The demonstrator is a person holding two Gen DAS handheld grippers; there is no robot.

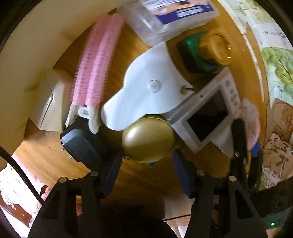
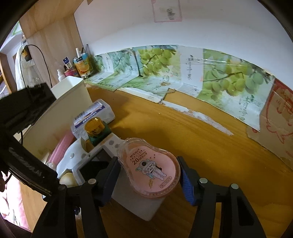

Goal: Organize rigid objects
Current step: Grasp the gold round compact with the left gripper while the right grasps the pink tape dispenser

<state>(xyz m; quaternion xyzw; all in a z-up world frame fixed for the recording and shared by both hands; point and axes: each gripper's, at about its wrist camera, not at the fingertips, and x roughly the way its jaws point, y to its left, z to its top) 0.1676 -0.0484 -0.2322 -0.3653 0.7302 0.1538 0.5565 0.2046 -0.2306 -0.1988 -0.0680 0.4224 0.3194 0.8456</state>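
Note:
My left gripper (image 1: 146, 161) is shut on a round gold compact (image 1: 148, 139) and holds it just above a pile on the wooden desk (image 1: 49, 161). The pile holds a white dog-shaped piece (image 1: 146, 86), a white digital camera (image 1: 207, 117), a pink hair-roller clip (image 1: 98, 60), a black plug adapter (image 1: 80, 142), a green bottle with a gold cap (image 1: 207, 51) and a clear plastic box (image 1: 164, 16). My right gripper (image 2: 148, 175) is shut on a pink correction tape (image 2: 152, 168), held over the camera's right end (image 2: 95, 161).
A cream storage bin (image 2: 71, 91) stands left of the pile. Grape-print cardboard sheets (image 2: 228, 86) line the wall behind the desk (image 2: 210, 142). Bottles and a juice carton (image 2: 82, 65) stand in the far left corner. A white box (image 1: 49, 106) lies beside the roller clip.

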